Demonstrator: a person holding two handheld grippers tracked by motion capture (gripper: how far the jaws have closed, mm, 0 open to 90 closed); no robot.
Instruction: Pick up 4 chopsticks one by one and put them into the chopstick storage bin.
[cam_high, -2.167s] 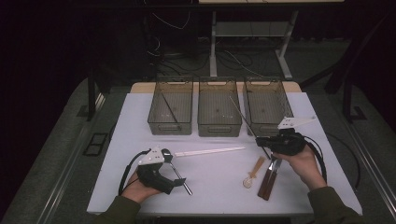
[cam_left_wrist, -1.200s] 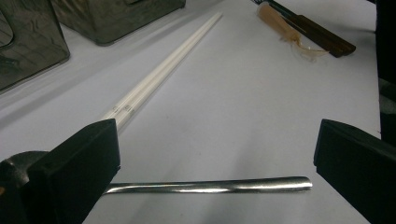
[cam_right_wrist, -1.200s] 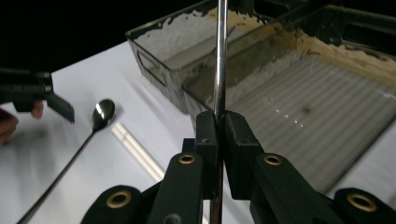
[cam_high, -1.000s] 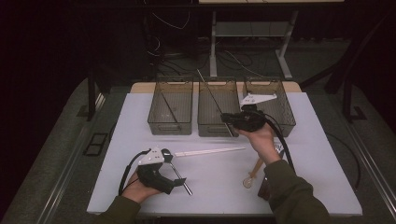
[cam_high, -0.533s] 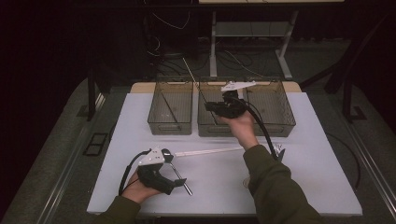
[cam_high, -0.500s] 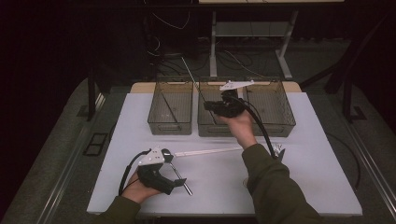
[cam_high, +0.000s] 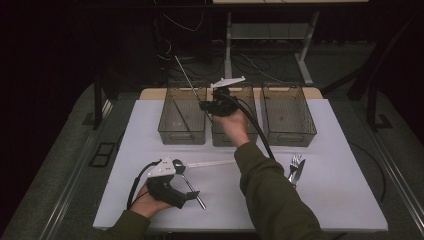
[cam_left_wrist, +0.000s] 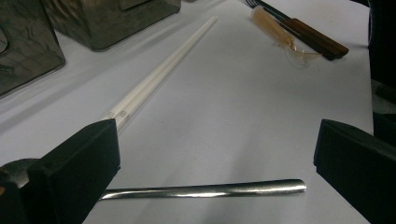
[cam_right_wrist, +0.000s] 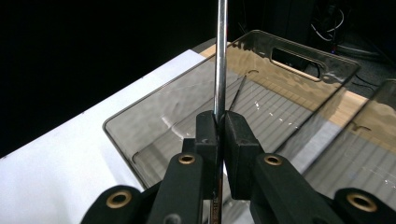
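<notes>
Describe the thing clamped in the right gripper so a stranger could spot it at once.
Three clear bins stand in a row at the far edge of the white table. Over the gap between the left bin and the middle bin, the right gripper pinches a metal chopstick. Unlike the white chopsticks and metal chopstick lying flat on the table, it stands nearly upright in the air.

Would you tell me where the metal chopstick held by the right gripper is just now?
In the high view, the metal chopstick is clamped in the right gripper, slanting up over the left bin, beside the middle bin.
</notes>
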